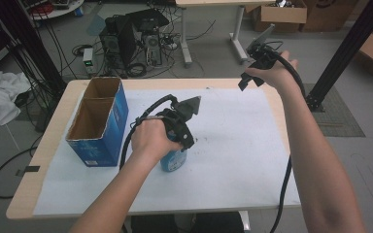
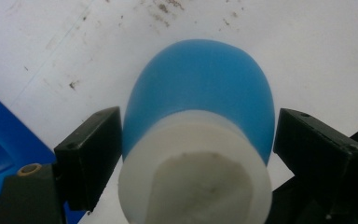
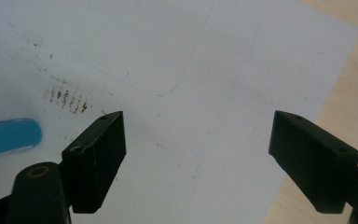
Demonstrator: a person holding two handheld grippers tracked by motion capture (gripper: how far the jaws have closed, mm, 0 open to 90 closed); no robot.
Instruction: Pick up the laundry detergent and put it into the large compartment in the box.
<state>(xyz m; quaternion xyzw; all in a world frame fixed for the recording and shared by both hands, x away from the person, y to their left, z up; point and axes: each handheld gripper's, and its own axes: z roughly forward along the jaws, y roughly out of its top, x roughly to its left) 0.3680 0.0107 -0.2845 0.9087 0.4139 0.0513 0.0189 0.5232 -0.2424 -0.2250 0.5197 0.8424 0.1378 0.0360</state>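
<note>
While your left gripper (image 2: 198,154) held its fingers (image 2: 91,156) apart around the blue bottle (image 2: 200,93) at the centre of the tabletop (image 1: 233,145), seemingly to grasp it, your right gripper (image 3: 196,158) hung open, empty, upper right.

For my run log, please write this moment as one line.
left claw: around blue bottle, contact unclear | right claw: open, empty, above white sheet

a wooden tabletop (image 1: 48,145) carries a white sheet (image 1: 233,145); on it, an open blue carton (image 1: 98,121) at left and a blue bottle (image 1: 174,159) near centre.
</note>
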